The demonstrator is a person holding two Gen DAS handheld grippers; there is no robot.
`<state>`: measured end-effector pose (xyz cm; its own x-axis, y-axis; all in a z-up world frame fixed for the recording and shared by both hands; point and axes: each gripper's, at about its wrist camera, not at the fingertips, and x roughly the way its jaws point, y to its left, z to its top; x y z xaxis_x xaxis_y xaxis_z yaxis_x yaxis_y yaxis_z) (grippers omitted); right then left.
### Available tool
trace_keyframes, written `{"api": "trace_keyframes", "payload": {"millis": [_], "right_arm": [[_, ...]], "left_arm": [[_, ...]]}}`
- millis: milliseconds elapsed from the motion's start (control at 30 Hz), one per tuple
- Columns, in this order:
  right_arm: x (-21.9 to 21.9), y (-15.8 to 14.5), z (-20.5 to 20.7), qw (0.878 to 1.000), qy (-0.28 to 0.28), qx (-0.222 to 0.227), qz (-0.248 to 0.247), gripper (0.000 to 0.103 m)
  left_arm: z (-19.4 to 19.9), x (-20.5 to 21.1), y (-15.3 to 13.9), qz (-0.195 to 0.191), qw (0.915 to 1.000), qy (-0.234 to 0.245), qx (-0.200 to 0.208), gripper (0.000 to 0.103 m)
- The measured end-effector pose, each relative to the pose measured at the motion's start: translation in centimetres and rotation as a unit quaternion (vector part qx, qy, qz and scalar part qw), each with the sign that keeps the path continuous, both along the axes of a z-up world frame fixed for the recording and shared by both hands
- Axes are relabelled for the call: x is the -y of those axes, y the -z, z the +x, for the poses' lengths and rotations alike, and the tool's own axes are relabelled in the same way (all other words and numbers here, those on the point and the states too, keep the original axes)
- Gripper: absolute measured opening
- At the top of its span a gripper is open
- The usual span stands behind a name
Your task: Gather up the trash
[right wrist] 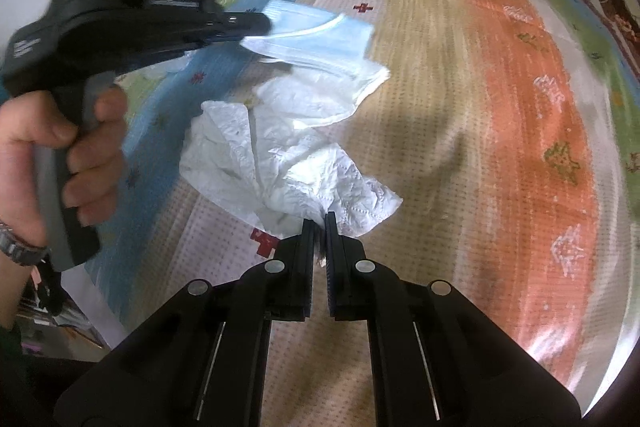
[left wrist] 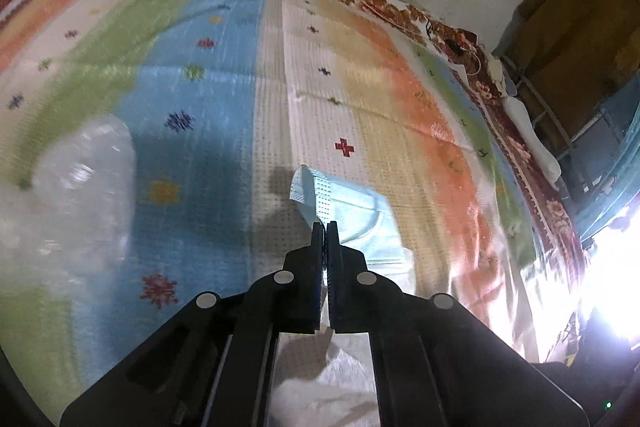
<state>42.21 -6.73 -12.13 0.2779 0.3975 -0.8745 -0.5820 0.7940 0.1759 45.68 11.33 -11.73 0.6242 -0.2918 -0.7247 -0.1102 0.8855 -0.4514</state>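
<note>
Crumpled tissue [right wrist: 288, 155] in right gripper [right wrist: 319, 223], right view only

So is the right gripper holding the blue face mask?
No, the right gripper pinches white tissue; the left gripper holds the blue mask.

Clear plastic item [left wrist: 80, 183] at left edge was motion-blurred, unidentifiable. Face mask [left wrist: 352, 215] was partly hidden behind jaws.
</note>
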Motion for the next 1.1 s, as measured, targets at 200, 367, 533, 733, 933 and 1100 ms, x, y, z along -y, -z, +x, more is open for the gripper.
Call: {"api": "trace_keyframes", "payload": {"millis": [200, 367, 533, 733, 933, 1100], "right_arm": [[0.7, -2.5, -0.3, 1.0, 0.007, 0.018, 0.01, 0.002], [1.9, -4.7, -0.4, 0.999, 0.022, 0.027, 0.018, 0.001], [3.4, -6.6, -1.1, 0.998, 0.033, 0.035, 0.039, 0.001], [4.3, -8.6, -2.5, 0.997, 0.04, 0.049, 0.045, 0.001], [5.3, -10.8, -4.6, 0.996, 0.037, 0.068, 0.054, 0.001], [6.7, -12.5, -6.5, 0.994, 0.044, 0.08, 0.062, 0.001]], "left_arm": [[-1.7, 0.0, -3.4, 0.045, 0.999, -0.004, -0.001, 0.001], [-3.8, -1.0, -6.3, 0.054, 0.998, -0.033, -0.001, 0.001], [-5.6, -0.5, -8.0, 0.074, 0.9965, -0.038, -0.005, 0.001], [-8.3, -0.8, -10.1, 0.064, 0.9968, -0.048, 0.004, 0.0], [-11.9, -0.9, -11.2, 0.049, 0.9974, -0.052, 0.01, 0.0], [-14.5, -1.1, -12.6, 0.034, 0.9978, -0.053, 0.023, 0.0]]}}
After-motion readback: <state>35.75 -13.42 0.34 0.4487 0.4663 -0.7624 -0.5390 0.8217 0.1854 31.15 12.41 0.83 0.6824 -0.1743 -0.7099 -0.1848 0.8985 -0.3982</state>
